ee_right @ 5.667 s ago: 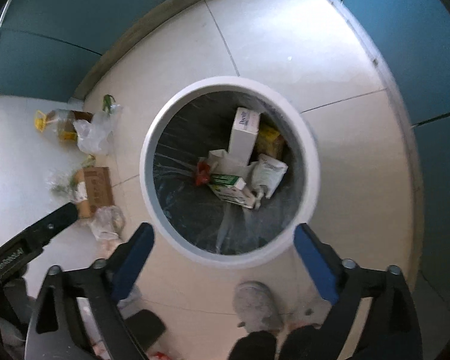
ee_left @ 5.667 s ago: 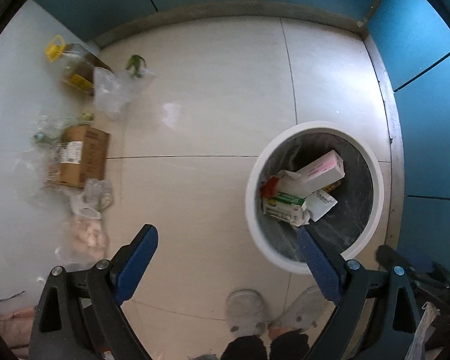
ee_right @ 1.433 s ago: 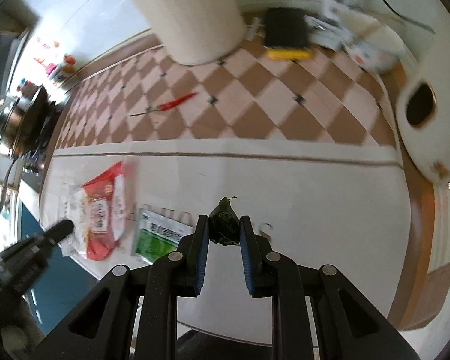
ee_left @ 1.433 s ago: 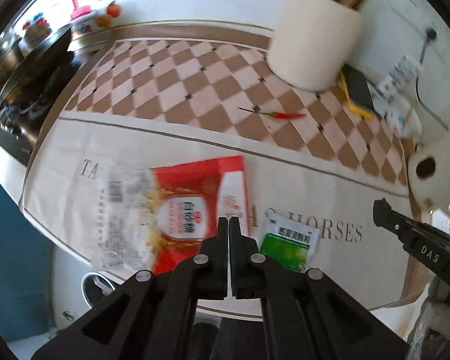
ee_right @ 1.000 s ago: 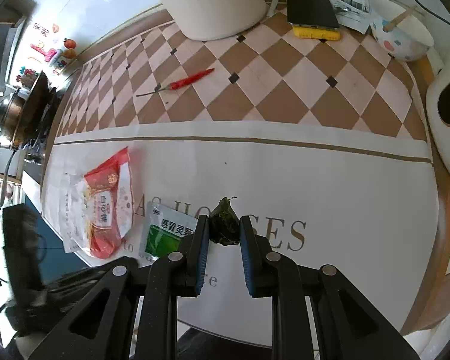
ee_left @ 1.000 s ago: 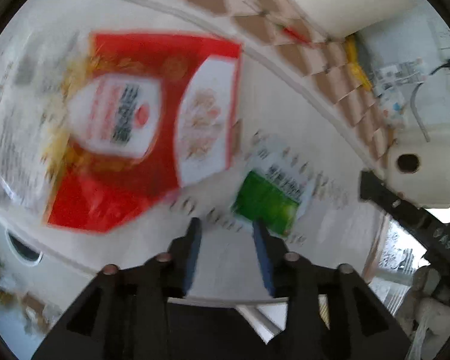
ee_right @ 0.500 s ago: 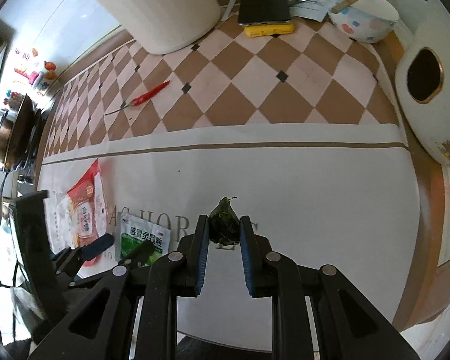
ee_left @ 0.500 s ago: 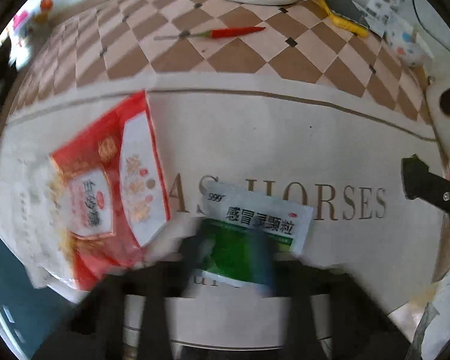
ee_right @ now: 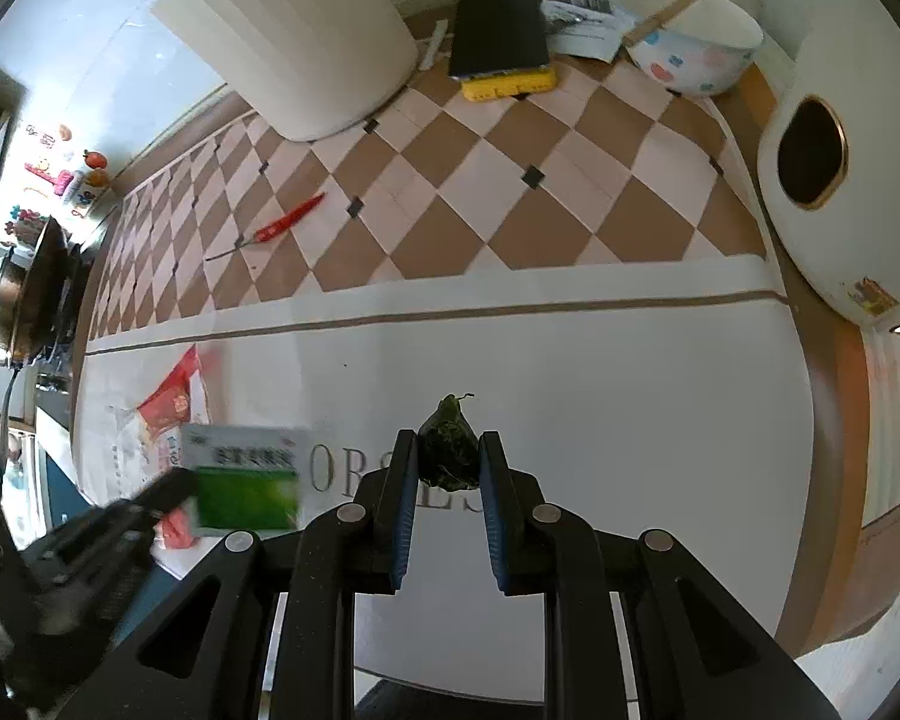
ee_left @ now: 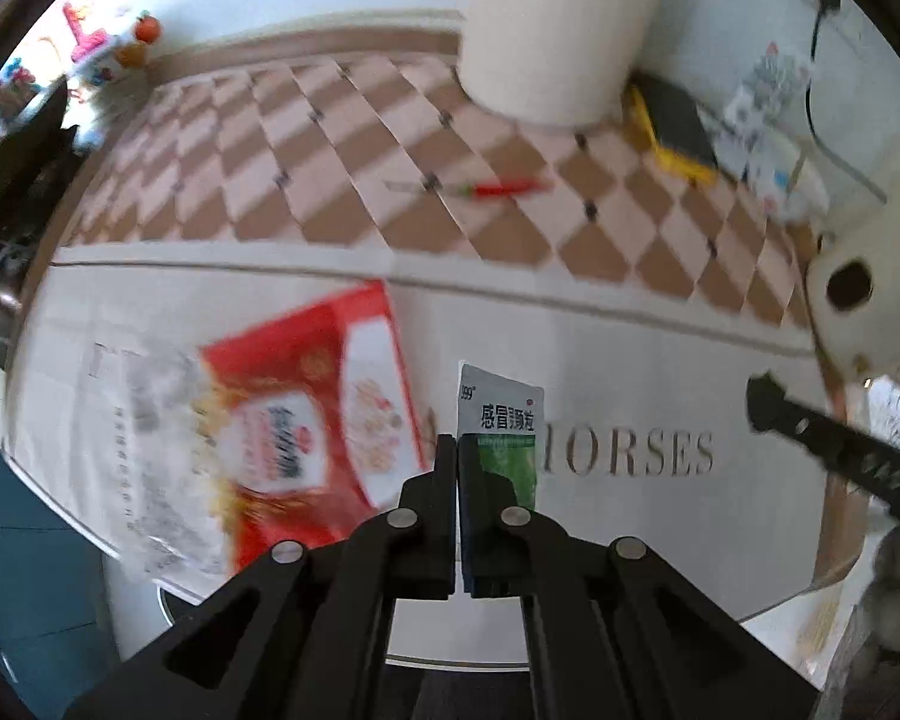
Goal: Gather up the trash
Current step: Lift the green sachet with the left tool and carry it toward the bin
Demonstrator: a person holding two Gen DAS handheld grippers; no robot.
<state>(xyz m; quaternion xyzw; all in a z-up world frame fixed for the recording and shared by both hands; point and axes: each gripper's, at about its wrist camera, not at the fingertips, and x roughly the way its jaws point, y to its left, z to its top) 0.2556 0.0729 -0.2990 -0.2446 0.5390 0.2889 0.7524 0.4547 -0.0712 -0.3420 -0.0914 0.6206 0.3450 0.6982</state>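
Observation:
My left gripper (ee_left: 455,450) is shut on a green and white medicine sachet (ee_left: 501,420) and holds it upright above the table; the sachet also shows in the right wrist view (ee_right: 243,474). A red and clear food bag (ee_left: 294,438) lies flat on the white cloth to its left. My right gripper (ee_right: 448,450) is shut on a dark green leafy scrap (ee_right: 448,450), held above the cloth. A red chili (ee_right: 288,219) lies on the checkered part of the cloth.
A tall cream cylinder (ee_right: 288,36) stands at the back. A black and yellow device (ee_right: 501,48), a spotted bowl (ee_right: 693,48) and a white rice cooker (ee_right: 840,180) stand at the right. A stove with a pan (ee_right: 18,300) is at the left.
My left gripper has closed on the green sachet and lifted it off the cloth. The right gripper keeps holding the green scrap and has barely moved.

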